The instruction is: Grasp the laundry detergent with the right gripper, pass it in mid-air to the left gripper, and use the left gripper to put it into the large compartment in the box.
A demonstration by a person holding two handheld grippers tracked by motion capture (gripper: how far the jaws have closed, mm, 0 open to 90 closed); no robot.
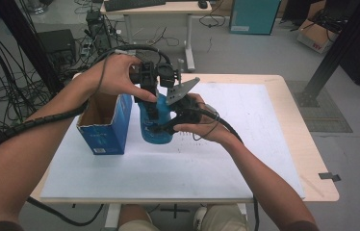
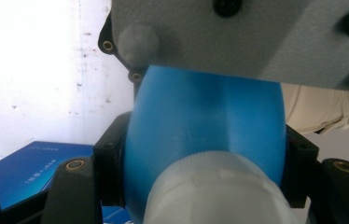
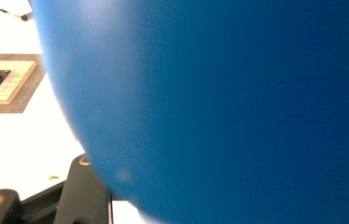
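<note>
So both grippers are on the same blue bottle (image 1: 158, 126), which sits a bit left of the middle of the white table mat (image 1: 245, 144) in the high view, just beside an open blue cardboard box (image 1: 106, 126) at its 9 o'clock. The left gripper (image 1: 152, 103) comes down onto the bottle from 12 o'clock, and in the left gripper view you can see its black jaws squeezed against both flanks of the blue body (image 2: 205, 121), with the pale whitish cap (image 2: 214, 191) right up against the lens at 6 o'clock, so that one's clamped on the upper part of the bottle. The right gripper (image 1: 163, 129) reaches in from about 3 o'clock, lower down on the body, with its grey three-cornered plate (image 1: 180, 90) sticking up above the hand (image 1: 202, 124). Its jaws are pulled in narrow and seem to be gripping the bottle too, but honestly the contact is hard to verify: in the right gripper view the blue surface (image 3: 219, 107) is so close it's a blur, one black jaw peeks out at 7 o'clock and the other is hidden behind the bottle. From above, the two grippers and the left hand (image 1: 113, 74) cover most of the bottle, so its label and neck can't be made out, and I can't tell if its base is resting on the mat or lifted off it. The box's inside is partly shadowed; can't see what's in there.
</note>
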